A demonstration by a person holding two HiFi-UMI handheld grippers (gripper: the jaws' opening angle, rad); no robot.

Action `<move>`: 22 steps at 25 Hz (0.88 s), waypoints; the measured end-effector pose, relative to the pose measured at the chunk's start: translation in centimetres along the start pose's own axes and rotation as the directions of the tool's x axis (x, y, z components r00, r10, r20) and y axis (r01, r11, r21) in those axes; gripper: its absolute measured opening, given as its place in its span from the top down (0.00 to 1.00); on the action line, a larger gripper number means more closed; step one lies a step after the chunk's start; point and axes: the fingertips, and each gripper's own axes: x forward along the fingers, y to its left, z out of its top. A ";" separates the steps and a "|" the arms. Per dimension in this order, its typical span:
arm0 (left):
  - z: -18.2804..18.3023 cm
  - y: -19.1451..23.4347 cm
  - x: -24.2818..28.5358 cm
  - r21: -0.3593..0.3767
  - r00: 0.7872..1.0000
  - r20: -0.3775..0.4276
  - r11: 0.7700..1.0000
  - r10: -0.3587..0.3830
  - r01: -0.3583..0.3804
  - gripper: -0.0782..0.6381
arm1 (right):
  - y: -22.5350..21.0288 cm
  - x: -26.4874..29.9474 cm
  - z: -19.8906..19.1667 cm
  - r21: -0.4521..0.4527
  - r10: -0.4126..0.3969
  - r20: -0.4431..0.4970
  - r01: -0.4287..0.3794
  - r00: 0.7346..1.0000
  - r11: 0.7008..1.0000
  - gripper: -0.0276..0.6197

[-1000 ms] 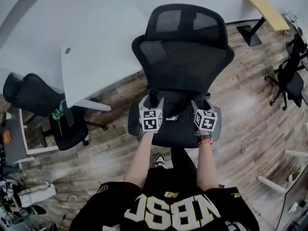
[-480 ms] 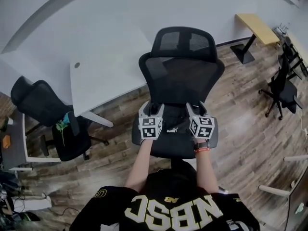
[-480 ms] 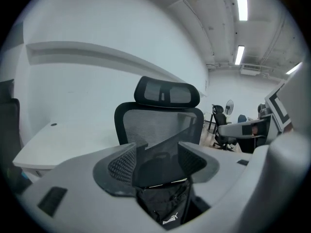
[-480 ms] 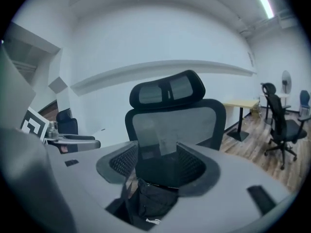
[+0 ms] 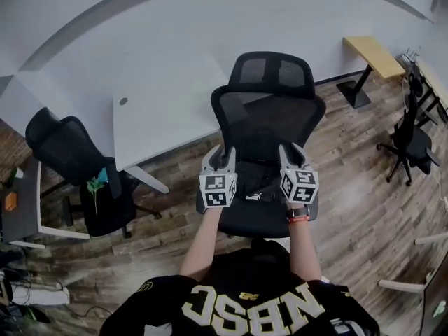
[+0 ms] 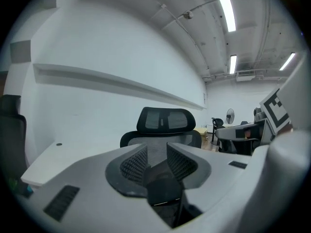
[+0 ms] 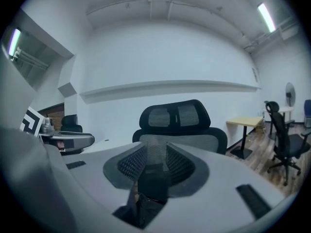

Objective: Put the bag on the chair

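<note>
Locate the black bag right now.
Head view, centre: the black bag lies on the seat of the black office chair, just in front of its mesh backrest.

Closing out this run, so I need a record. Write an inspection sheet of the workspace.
Surface: seat of the black office chair, front edge bare.
Job's things: black bag lies on the seat, between the grippers.
Clutter: nothing seen on the chair.
Grippers: left gripper and right gripper hang above the seat; both sets of jaws have just been closing and stand partly apart, nothing pressed between the pads.
Cables: what look like cables on the wood floor, lower left.
Surroundings: white desk, second black chair, wooden table.
</note>
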 end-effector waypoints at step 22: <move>3.9 -3.0 -1.6 0.036 0.995 0.072 0.997 -0.068 0.065 0.87 | 0.6 -3.4 2.2 -0.014 -0.026 0.078 0.028 0.997 1.000 0.94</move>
